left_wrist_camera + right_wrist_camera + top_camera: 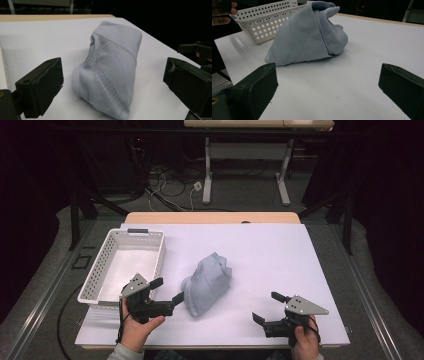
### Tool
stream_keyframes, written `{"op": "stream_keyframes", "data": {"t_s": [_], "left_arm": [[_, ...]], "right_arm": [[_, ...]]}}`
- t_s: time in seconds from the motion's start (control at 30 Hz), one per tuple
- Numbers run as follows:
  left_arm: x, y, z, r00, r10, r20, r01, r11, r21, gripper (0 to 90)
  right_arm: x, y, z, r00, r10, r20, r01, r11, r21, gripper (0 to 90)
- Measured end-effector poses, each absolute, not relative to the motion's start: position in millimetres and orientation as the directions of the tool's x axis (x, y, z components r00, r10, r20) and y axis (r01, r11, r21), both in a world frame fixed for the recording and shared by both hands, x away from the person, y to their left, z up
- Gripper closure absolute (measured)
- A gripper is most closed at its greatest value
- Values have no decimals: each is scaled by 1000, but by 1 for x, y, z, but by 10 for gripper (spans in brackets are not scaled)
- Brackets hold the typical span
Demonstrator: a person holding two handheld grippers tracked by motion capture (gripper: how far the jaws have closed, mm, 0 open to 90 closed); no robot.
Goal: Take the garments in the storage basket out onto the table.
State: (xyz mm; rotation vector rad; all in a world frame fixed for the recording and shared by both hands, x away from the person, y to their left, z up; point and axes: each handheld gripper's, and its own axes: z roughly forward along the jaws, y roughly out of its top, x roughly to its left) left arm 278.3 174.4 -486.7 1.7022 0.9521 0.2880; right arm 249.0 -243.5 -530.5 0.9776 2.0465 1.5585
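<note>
pale blue ribbed cloth (209, 284), white perforated basket (125, 265)

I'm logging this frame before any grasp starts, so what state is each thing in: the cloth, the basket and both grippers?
grey cloth: bunched in a loose heap on the white table top, not held.
white basket: upright at the table's left, nothing seen inside it.
left gripper: open, jaws either side of the cloth's near end, not closed on it.
right gripper: open, apart from the cloth.

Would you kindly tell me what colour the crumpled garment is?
Pale grey-blue garment, clearest in the right gripper view.
</note>
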Motion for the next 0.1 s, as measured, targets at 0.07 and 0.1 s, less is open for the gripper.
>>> {"op": "stream_keyframes", "data": {"t_s": [0.07, 0.1], "left_arm": [[277, 174, -489, 646, 714, -269, 451, -72, 890, 29], [277, 174, -490, 648, 715, -263, 448, -79, 890, 29]], "right_arm": [[249, -244, -531, -682, 724, 101, 295, 145, 944, 20], [250, -244, -531, -681, 725, 97, 293, 149, 944, 20]]}}
